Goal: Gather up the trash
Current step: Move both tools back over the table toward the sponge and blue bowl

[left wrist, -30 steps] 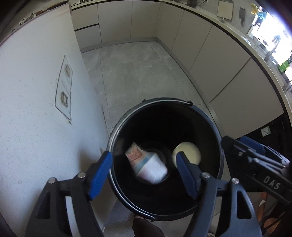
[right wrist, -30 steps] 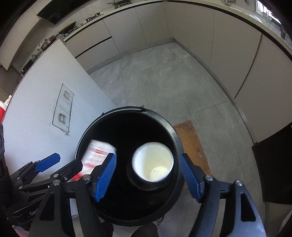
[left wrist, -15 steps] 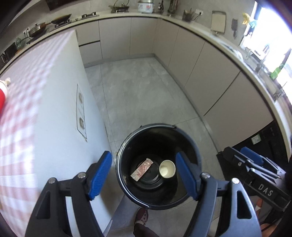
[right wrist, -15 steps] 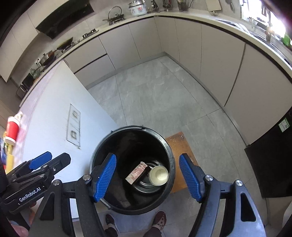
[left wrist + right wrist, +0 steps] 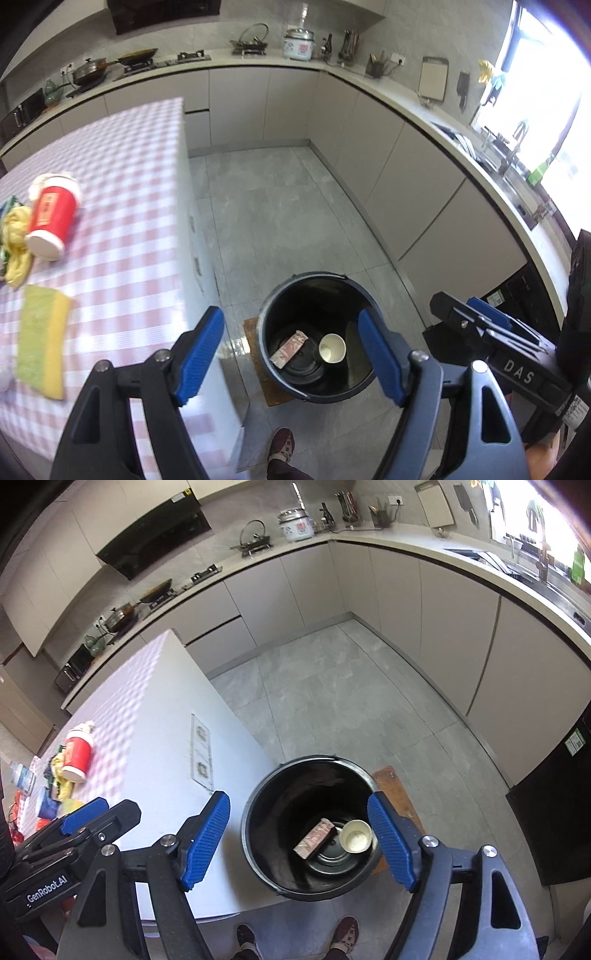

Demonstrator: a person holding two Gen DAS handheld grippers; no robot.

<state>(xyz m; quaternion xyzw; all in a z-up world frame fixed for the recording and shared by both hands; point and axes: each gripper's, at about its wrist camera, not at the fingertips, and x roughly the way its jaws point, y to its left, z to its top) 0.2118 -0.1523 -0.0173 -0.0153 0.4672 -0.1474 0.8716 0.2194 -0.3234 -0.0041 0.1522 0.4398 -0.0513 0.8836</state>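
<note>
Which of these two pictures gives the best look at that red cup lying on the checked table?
The left wrist view. There the red cup is large, lying on its side on the checked table, its white base toward the camera, though a little blurred. The right wrist view shows the same cup small, far off at the left edge.

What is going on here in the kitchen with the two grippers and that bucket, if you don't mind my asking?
A person is clearing trash from a checkered table into a black bucket on the floor. The left gripper and the right gripper are both above the bucket, open and empty; their jaws have just been opening. A paper cup and a small carton lie at the bucket's bottom. A red cup, on its side, and a yellow sponge are on the table.
</note>
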